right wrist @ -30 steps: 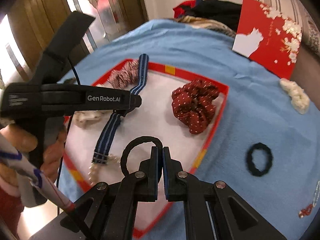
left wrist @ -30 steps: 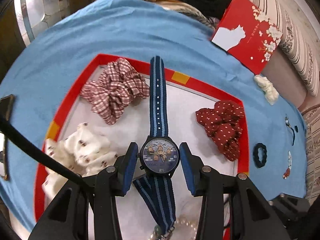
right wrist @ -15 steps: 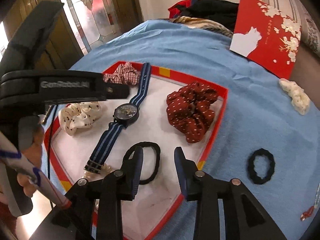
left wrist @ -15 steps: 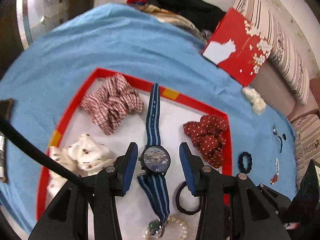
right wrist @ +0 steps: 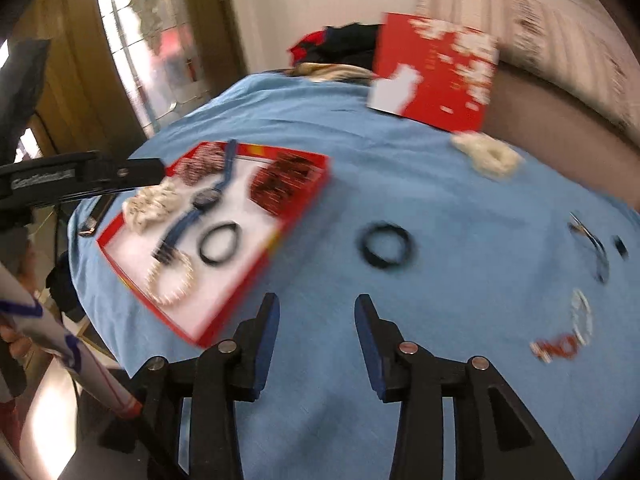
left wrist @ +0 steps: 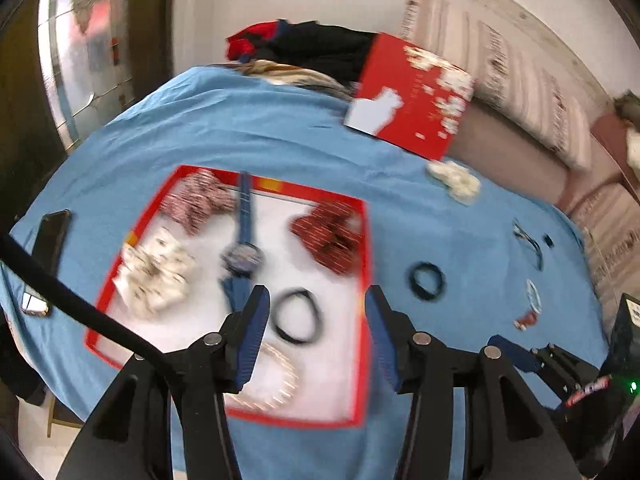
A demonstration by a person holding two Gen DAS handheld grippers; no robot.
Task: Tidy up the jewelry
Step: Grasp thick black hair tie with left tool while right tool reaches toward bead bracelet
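Observation:
A red-rimmed white tray [left wrist: 362,264] [right wrist: 298,208] lies on the blue cloth. In it are a blue-strapped watch [left wrist: 242,258] [right wrist: 206,198], a black hair tie [left wrist: 296,316] [right wrist: 220,242], a pearl bracelet [left wrist: 272,376] [right wrist: 170,280], and plaid [left wrist: 198,200], cream [left wrist: 154,272] and red dotted [left wrist: 330,236] scrunchies. My left gripper [left wrist: 316,334] is open and empty above the tray's near part. My right gripper [right wrist: 316,340] is open and empty over the cloth, right of the tray. A second black hair tie [left wrist: 427,281] [right wrist: 386,245] lies on the cloth.
A red box [left wrist: 412,96] [right wrist: 434,72] and a cream scrunchie [left wrist: 454,182] [right wrist: 488,156] lie at the far side. Small jewelry pieces [left wrist: 530,308] [right wrist: 576,328] are scattered at the right. A phone [left wrist: 46,256] lies left of the tray. Clothes [left wrist: 312,48] are piled at the back.
Both grippers have pulled back and up from the tray. The right one opened, left the black hair tie in the tray and swung right. The left one opened wider, away from the watch.

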